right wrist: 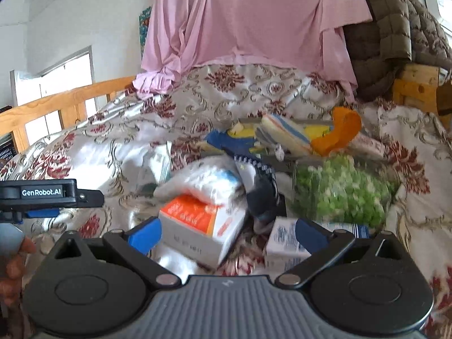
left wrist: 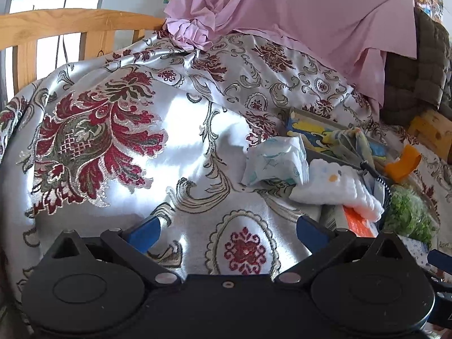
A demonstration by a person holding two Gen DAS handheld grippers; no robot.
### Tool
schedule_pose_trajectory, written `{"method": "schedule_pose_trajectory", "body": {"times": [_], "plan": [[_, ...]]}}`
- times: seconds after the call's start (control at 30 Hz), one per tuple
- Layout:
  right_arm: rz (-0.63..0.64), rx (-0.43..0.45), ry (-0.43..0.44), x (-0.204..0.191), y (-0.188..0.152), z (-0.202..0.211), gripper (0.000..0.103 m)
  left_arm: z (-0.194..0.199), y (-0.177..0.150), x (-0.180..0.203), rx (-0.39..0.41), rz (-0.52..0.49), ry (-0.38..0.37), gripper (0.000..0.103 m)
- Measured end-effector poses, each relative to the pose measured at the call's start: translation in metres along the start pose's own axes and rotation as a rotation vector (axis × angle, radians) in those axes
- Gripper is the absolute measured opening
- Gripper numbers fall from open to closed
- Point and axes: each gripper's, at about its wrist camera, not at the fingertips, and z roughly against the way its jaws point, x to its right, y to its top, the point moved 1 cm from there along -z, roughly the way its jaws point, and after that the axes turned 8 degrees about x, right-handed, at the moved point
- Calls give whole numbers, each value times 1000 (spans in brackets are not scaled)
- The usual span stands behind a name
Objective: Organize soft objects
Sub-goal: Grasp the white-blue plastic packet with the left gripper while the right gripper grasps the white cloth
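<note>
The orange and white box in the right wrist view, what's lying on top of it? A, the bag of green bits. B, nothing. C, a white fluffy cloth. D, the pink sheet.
C: the white fluffy cloth drapes over the top of the orange and white box, while the pink sheet hangs far behind and the bag of green bits sits to the right.
</note>
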Motion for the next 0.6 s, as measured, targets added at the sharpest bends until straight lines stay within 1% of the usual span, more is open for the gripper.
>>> {"method": "schedule_pose_trajectory", "body": {"times": [0.13, 0.23, 0.3, 0.4, 0.47, 0.6], "plan": [[-6, 22, 30, -2, 12, -22, 103, -14, 10, 9, 6, 7, -42, 102], [28, 33, 58, -7, 17, -34, 103, -30, 26, 19, 23, 5, -84, 102], [56, 38, 77, -12, 18, -40, 102, -43, 36, 24, 21, 3, -109, 102], [100, 37, 122, -19, 18, -48, 102, -69, 49, 32, -7, -7, -156, 102], [142, 40, 149, -25, 16, -52, 102, -87, 55, 33, -44, -6, -191, 102], [189, 37, 184, -36, 15, -63, 101, -113, 54, 28, -83, 45, -223, 102]]}}
